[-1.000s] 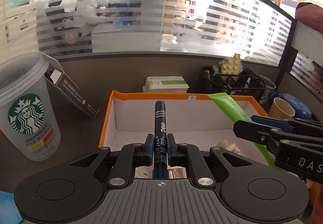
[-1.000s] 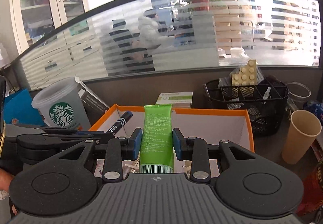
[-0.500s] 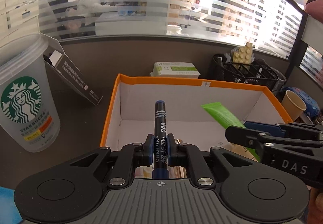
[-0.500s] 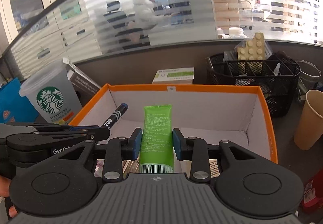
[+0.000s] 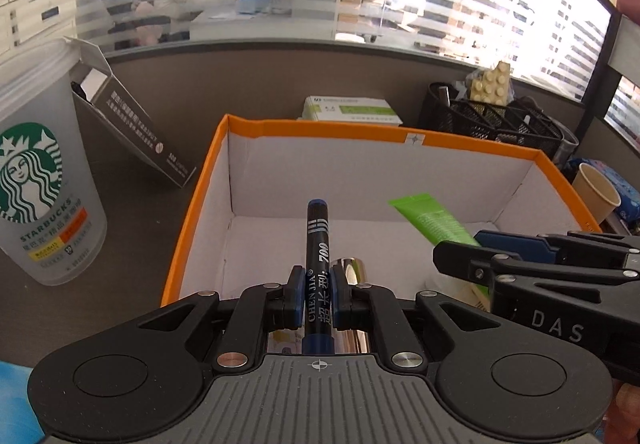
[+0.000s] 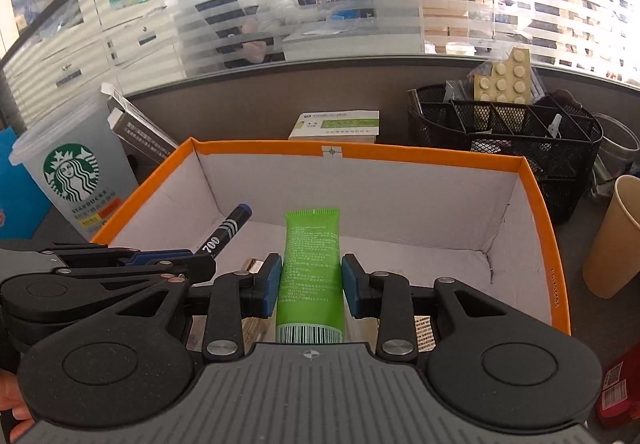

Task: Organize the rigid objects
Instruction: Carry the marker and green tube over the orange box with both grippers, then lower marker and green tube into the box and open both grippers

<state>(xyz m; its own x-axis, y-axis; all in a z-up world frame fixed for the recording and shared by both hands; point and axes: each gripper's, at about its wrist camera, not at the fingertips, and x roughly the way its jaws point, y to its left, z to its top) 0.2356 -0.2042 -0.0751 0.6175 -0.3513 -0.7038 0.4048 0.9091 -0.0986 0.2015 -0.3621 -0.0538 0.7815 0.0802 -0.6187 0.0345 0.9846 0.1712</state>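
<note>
Left wrist view: a dark marker (image 5: pixel 317 264) is clamped in the left gripper (image 5: pixel 316 298), its long axis pointing up-frame over the orange-rimmed box (image 5: pixel 320 131), whose floor lies directly below. At lower right, the right gripper (image 6: pixel 310 286) is closed on a green tube (image 6: pixel 312 264), likewise aimed into the box.

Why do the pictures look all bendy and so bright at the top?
Left wrist view: the fisheye lens curves the orange box rim and the window sill, and daylight washes out the top right. Right wrist view: same bending, glare through the striped glass, and the cup looks stretched near the edge.
</note>
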